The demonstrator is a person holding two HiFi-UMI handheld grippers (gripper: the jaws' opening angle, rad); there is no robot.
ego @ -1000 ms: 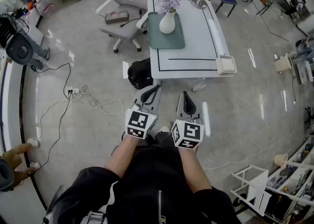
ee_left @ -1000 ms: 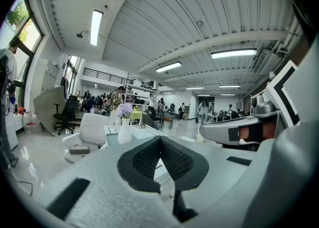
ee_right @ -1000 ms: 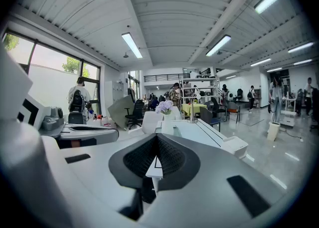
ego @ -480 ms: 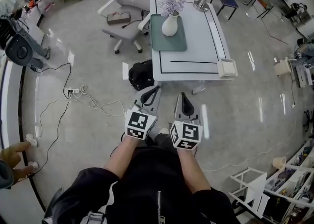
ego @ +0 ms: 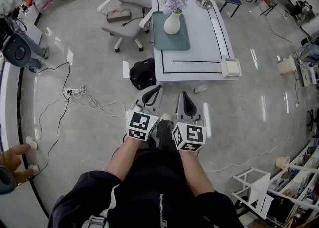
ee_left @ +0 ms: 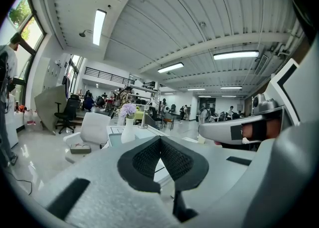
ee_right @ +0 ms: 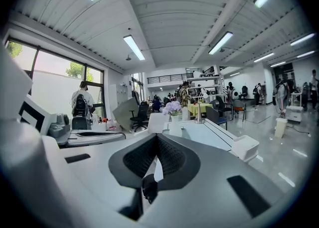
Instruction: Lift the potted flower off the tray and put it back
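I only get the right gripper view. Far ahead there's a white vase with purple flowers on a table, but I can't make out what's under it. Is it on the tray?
Observer: Yes. From the head view, the white vase of lilac flowers stands on the dark green rectangular tray, in its far half.
Operator: What's my left gripper doing?
Observer: The left gripper is empty with its jaws together, level with the right gripper and short of the table.
Operator: Anything on the floor ahead?
Observer: A black backpack sits on the floor against the near left corner of the white table.
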